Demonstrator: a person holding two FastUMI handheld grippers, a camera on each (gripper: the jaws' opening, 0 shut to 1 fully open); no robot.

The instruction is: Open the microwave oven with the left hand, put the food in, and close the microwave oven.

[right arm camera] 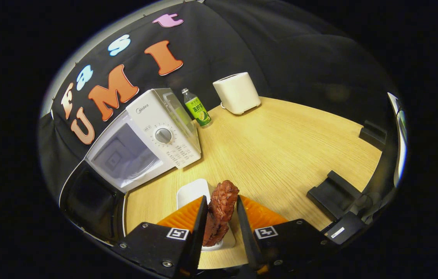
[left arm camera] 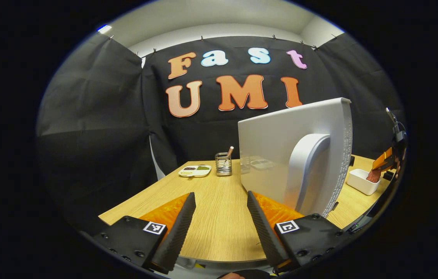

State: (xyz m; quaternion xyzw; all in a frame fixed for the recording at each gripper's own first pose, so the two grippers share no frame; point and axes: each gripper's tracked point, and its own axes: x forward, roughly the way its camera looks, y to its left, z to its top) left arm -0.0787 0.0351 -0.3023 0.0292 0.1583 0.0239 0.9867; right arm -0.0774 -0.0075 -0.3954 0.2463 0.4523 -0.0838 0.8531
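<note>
Your left gripper point(left arm camera: 219, 217) has its fingers spread wide apart with nothing between them, low in the left gripper view over the wooden table point(left arm camera: 219, 232). Right of centre there, the microwave door point(left arm camera: 292, 155) stands swung open, edge-on. At far right your right gripper point(left arm camera: 383, 162) holds the food over a white dish point(left arm camera: 362, 181).

In the right gripper view your right gripper point(right arm camera: 220, 217) is clamped on the reddish-brown food point(right arm camera: 220, 211), above the white dish point(right arm camera: 193, 192) at bottom centre. The microwave point(right arm camera: 153, 135), left of centre, reads "Midea" on its panel and its cavity is open. A green-labelled bottle point(right arm camera: 197, 108) stands beside it; its writing is too small to read
</note>
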